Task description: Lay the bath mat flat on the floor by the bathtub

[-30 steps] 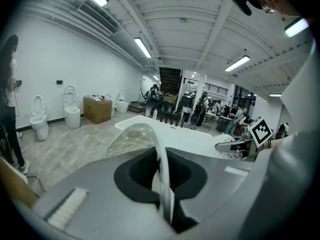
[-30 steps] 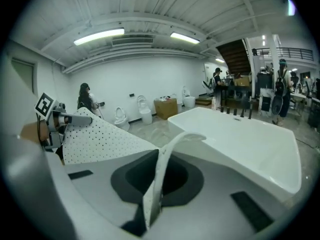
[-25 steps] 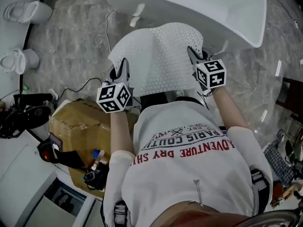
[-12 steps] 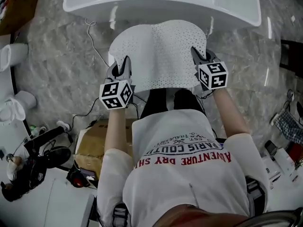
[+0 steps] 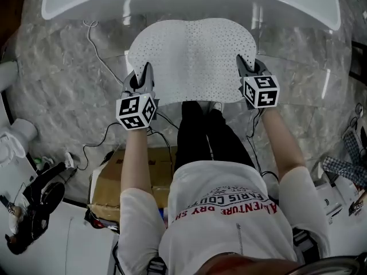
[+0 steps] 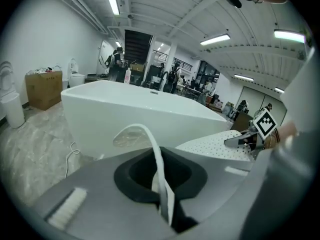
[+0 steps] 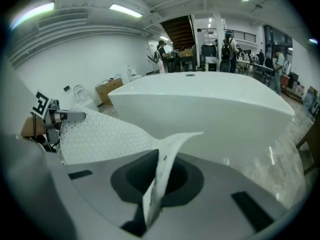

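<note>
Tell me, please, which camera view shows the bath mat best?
The head view: the whole bath mat shows, held between the left gripper and right gripper before the bathtub. Each gripper view shows only a pinched edge and part of its dotted surface.

Three cameras: one overhead, two riding low on the grippers.

My head view looks steeply down from above the person's shoulders. It takes in both arms, the left gripper [image 5: 147, 73], the right gripper [image 5: 245, 65], the bath mat [image 5: 189, 56] and the bathtub [image 5: 189, 3] across the top edge. Each gripper view sits close behind its own jaws, low down, facing roughly level toward the tub's side wall. My left gripper view catches the right gripper [image 6: 239, 140] at its right side, and my right gripper view catches the left gripper [image 7: 75, 116] at its left. All three views share the mat and the tub.
</note>
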Demonstrator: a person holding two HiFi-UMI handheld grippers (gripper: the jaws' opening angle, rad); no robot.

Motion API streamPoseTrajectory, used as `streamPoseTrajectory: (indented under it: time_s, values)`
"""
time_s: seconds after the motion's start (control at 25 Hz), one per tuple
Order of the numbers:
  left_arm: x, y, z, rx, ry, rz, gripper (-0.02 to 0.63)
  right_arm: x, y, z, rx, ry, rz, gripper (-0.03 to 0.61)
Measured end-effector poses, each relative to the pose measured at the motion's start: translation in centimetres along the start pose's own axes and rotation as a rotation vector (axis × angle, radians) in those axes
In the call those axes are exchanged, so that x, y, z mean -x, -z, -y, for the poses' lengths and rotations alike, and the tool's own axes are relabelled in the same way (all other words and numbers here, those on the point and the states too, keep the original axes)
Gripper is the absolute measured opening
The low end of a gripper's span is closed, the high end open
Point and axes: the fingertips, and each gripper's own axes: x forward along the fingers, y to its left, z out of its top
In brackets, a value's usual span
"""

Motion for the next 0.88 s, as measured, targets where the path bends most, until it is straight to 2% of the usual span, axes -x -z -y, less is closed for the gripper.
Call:
streamPoseTrajectory:
  time_s: [0.12,0.28,0.4,0.68,0.88]
  values:
    - [-4.8,4.7,-1.6,-0.014,-0.002,-0.006,0.02,-5.5,4.0,2.0,0.02,-0.001,-0.007,0.018]
    - [-11.0,12.0,-3.4,0.029,-0.024,-0.009,0.02,-12.4,10.0,4.9,0.043,0.006,-0.001,0.018]
    - [-15.6,16.4,-5.0,0.027,-0.024,-0.011,0.02,-17.1,13.5,7.0,0.057,0.02,0.005,0.018]
    - [-24.8,22.4,-8.6,-0.03,-0.005,0.008,0.02,-26.1,19.0,11.6,0.067,0.056,0.027,0.018]
    - [-28.9,25.8,-9.8,-0.069,0.006,0.007,0.02,-29.5,22.3,14.0,0.042,0.086,0.032,0.018]
